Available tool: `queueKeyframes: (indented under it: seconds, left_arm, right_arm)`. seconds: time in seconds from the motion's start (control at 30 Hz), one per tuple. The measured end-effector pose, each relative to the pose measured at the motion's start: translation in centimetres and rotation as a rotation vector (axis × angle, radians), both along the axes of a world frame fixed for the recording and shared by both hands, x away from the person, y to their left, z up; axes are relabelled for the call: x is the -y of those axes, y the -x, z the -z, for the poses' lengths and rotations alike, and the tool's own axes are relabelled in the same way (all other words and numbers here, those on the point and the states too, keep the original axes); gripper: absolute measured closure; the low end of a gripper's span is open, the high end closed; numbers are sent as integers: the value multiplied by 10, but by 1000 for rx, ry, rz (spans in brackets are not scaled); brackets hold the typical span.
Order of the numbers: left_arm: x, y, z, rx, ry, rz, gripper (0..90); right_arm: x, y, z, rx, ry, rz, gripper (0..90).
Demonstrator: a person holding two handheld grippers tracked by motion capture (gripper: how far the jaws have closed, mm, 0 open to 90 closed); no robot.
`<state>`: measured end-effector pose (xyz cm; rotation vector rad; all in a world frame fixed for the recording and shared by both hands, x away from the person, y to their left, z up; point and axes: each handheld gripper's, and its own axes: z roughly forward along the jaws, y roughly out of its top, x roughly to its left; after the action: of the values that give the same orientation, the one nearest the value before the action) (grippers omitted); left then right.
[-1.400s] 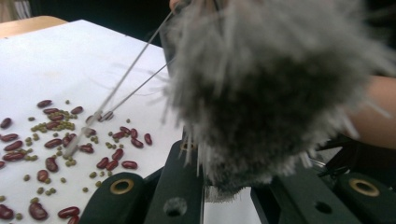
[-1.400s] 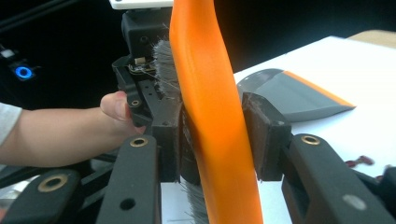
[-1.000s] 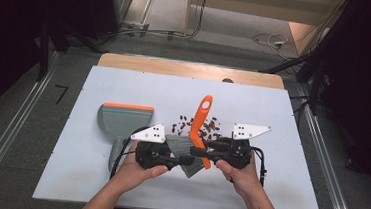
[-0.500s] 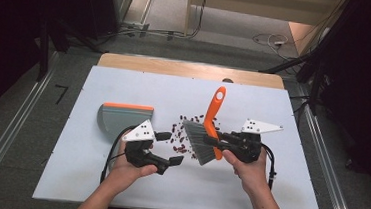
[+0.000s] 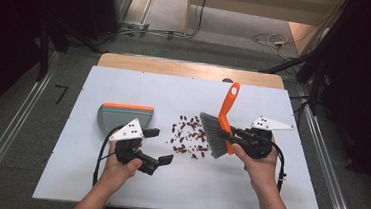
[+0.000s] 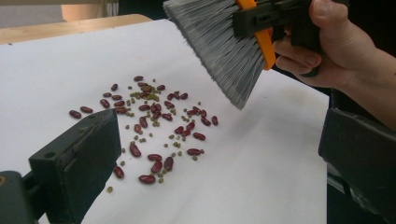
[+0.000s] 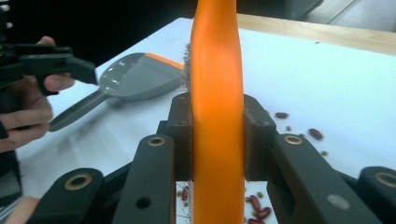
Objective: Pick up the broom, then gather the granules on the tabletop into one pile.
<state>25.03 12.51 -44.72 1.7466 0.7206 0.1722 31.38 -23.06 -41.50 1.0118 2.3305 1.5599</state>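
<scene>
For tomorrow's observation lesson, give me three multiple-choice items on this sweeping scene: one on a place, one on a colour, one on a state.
1. Where does the dustpan lie?
A. left of the scattered beans
B. right of them
C. on top of them

2. What colour is the brush handle?
A. blue
B. orange
C. white

3. How does the left gripper stand?
A. shut on the dustpan
B. shut on the brush
C. open, with nothing between its jaws

Answers:
1 A, since the high view shows the dustpan on the table left of the beans.
2 B, since the handle rises orange from the right gripper, which is shut on it.
3 C, since its jaws, which have just been opening, stand apart with nothing between them.
</scene>
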Motion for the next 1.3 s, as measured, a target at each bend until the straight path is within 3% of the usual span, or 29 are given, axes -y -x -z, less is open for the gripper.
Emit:
queueKeyframes:
  seconds: [0.47,0.77,0.8,0.97,1.07,1.3]
  left_arm:
    - [-23,10,-1,7,6,-66,0]
    - [-38,21,2,16,1,-93,0]
    - [-38,22,3,21,2,-95,0]
    - [-42,23,3,35,3,-112,0]
    - [-48,21,6,34,-10,-127,0]
    - [-56,19,8,27,1,-147,1]
  right_arm:
    - [19,-8,-3,-21,90,157,687]
    - [20,-24,-5,-24,248,220,687]
    - [18,-31,-5,-17,304,244,687]
    - [15,-47,-4,-21,369,271,687]
    - [11,-59,-3,-20,426,280,687]
    - [-11,-80,0,-7,578,283,687]
